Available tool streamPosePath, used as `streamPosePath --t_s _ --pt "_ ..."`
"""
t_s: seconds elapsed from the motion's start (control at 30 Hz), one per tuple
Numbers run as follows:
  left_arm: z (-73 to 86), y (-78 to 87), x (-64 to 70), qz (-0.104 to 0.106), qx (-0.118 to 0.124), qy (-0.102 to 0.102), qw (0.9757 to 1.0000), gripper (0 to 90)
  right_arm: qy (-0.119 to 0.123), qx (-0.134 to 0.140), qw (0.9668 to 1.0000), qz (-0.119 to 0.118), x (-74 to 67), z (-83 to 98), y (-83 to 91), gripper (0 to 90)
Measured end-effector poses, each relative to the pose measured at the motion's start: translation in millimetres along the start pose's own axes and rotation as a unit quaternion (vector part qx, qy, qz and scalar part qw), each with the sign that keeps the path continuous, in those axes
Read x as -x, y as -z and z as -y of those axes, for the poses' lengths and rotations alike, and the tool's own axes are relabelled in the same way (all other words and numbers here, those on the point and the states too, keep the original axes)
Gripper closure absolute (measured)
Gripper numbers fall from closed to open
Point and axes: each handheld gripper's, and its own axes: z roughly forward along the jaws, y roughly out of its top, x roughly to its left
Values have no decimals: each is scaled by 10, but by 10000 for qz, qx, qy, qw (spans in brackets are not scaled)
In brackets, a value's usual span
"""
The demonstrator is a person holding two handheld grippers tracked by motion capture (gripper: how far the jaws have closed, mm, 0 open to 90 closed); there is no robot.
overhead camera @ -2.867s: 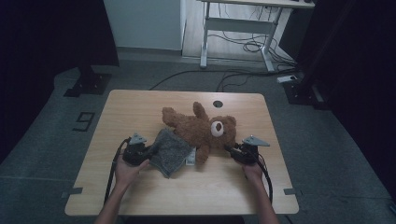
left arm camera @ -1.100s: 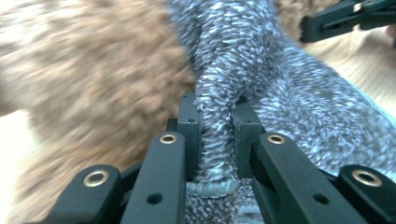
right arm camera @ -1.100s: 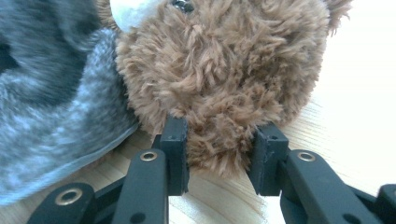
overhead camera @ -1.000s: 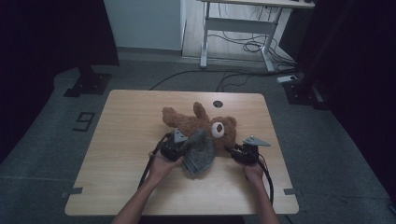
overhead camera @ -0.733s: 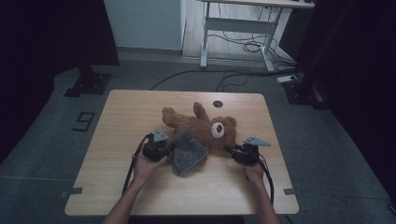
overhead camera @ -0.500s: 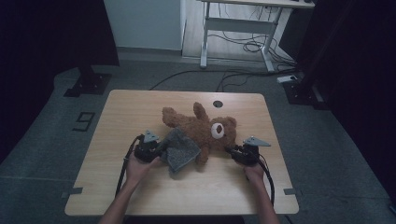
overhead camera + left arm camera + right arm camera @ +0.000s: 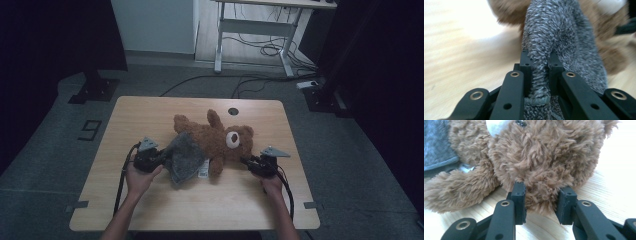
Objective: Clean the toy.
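Wooden table in a dim room, desk frame and cables behind. At left, the left gripper is clamped on a hemmed edge of the grey cloth, fabric bunched between its pads; the cloth drapes from there onto the teddy bear, lying mid-table on its back. At right, the right gripper pinches fur at the bear's head, jaws narrow. Likely step: drawing the cloth along the bear. Best to keep the right grip steady as anchor, pull the hem level and slowly, avoid dragging the bear.
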Motion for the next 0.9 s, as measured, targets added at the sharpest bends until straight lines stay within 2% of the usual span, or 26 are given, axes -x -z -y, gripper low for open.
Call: streamPosePath --t_s 0.03,0.07,0.17,0.2,0.27,0.37,0.47,0.63,0.7,0.77,0.83,0.87,0.9 --pt "0 0 0 0 0 0 10000 792 0 0 10000 0 0 0 0 655" --pt "-76 -29 80 108 79 -51 9999 794 -29 19 10000 -47 -1 -3 5 656" --pt "-175 -115 205 345 100 -75 9993 795 -28 23 10000 -63 1 -4 7 656" --pt "-175 -115 205 345 100 -75 9993 795 -28 23 10000 -63 1 -4 7 656" --pt "-274 -240 354 550 84 -157 9983 795 -23 27 10000 -72 0 -6 8 656" --pt "-396 -392 539 734 60 -272 9969 796 -9 33 10000 -79 -2 -8 11 657" --pt "-561 -529 721 752 31 -539 9957 796 3 30 10000 -92 -2 -10 16 657" --pt "-784 -733 904 893 -27 -638 9940 796 -5 19 9999 -107 6 -8 17 657" --pt "-805 -826 973 849 -125 -693 9939 796 -10 19 9999 -109 8 -5 16 657" --pt "-796 -940 999 742 -275 -665 9946 795 -14 22 9999 -105 9 -1 14 656" --pt "-784 -992 993 666 -347 -647 9951 795 -11 16 9999 -101 9 0 15 657" --pt "-753 -1050 950 519 -433 -614 9958 795 39 -24 10000 -88 11 3 19 657" --pt "-736 -1056 913 471 -457 -585 9961 795 27 -39 10000 -86 10 4 21 657"
